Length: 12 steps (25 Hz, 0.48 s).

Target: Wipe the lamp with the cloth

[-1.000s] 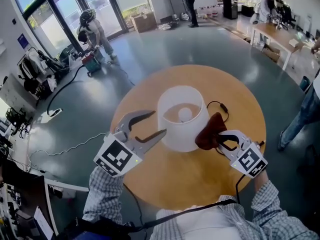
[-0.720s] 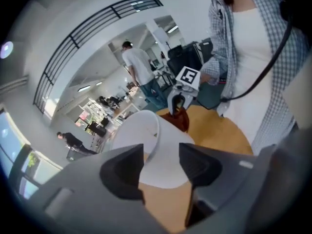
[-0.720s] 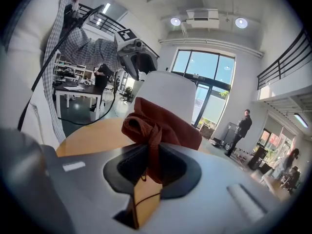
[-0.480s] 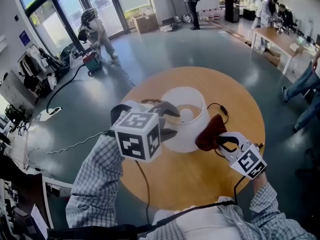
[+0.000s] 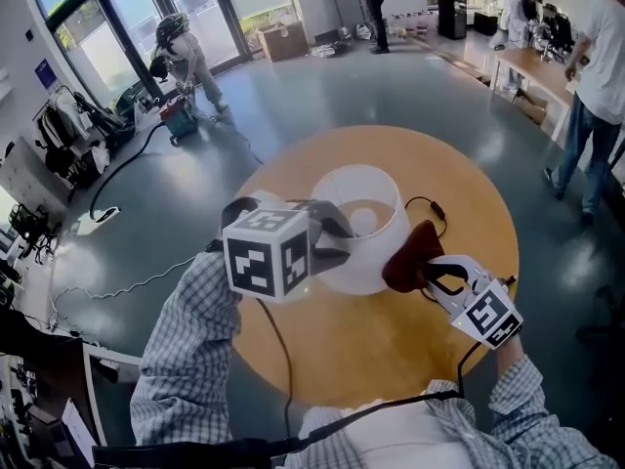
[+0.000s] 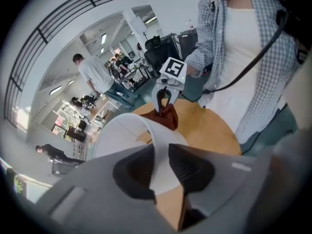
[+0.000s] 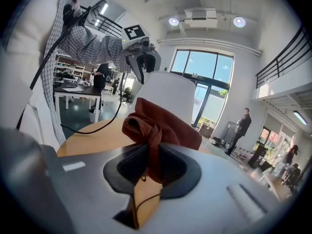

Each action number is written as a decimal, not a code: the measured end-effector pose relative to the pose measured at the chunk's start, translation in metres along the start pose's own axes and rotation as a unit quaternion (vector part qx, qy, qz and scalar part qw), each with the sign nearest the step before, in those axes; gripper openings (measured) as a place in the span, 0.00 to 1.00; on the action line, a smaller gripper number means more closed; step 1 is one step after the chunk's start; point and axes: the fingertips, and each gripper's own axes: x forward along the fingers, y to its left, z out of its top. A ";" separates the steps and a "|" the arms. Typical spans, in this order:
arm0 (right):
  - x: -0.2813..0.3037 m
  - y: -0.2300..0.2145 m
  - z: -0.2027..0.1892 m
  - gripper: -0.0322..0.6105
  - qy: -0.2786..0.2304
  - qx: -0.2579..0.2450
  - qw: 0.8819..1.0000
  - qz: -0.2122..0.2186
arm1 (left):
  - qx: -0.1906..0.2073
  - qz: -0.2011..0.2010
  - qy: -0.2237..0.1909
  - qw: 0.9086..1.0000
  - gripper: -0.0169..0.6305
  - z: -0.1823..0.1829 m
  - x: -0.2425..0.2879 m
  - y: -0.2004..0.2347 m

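Lamp [image 5: 356, 225] stands near the middle of the round tabletop [image 5: 376, 355], its white shade open at the top. The left gripper [image 6: 161, 165] reaches down over the rim; its jaws have just been closing and now pinch the thin shade wall between them. The right gripper [image 7: 148, 168] has its jaws pressed on a bunched dark red cloth [image 7: 158, 126], held just beside the shade's right side. A squeeze too hard would likely dent the shade. Should the left hold slip, a firm push with the cloth could tip or slide the lamp. Its cord [image 5: 431, 209] trails behind and might snag.
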 end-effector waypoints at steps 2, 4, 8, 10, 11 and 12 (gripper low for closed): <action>0.001 -0.002 0.004 0.14 -0.007 0.009 1.000 -0.005 | -0.005 0.006 -0.013 1.000 0.16 -0.002 -0.002 0.000; -0.001 -0.009 0.009 0.14 -0.022 0.025 0.999 -0.021 | -0.015 0.012 -0.022 1.000 0.16 -0.006 -0.005 0.000; -0.008 -0.034 0.023 0.14 -0.063 0.076 0.993 -0.067 | -0.047 0.025 -0.041 0.998 0.16 -0.014 -0.012 0.004; -0.012 -0.050 0.027 0.14 -0.080 0.109 0.987 -0.088 | -0.059 0.032 -0.050 0.996 0.16 -0.019 -0.015 0.008; -0.014 -0.057 0.026 0.14 -0.086 0.125 0.984 -0.099 | -0.064 0.036 -0.054 0.996 0.16 -0.021 -0.016 0.009; -0.015 -0.064 0.025 0.14 -0.090 0.141 0.980 -0.110 | -0.070 0.039 -0.056 0.995 0.16 -0.024 -0.018 0.010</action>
